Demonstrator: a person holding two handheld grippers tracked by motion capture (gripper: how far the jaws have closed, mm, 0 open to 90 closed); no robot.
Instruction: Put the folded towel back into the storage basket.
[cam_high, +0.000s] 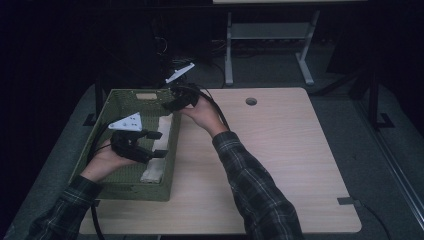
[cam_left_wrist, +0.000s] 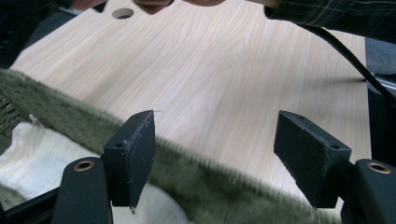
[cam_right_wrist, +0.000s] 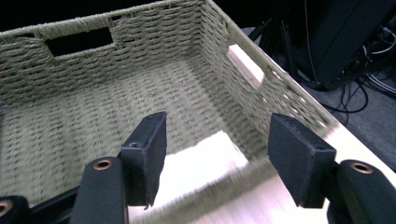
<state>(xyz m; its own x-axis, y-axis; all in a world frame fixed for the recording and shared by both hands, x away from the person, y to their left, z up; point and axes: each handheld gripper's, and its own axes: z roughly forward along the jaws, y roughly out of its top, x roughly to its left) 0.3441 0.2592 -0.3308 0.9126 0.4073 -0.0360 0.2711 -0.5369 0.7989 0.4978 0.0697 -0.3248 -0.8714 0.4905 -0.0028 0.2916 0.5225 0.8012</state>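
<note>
White cloth (cam_right_wrist: 205, 161) blurred, partly hidden

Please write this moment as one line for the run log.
left claw: open | right claw: open | white cloth: inside green basket, along its right wall

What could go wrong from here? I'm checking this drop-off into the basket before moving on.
1. The white cloth lies bunched against the green woven basket's right wall, so it may ride up over the rim.
2. The left gripper and right gripper, both open, hang close over that rim; a careless move could catch it and shift the basket.
</note>
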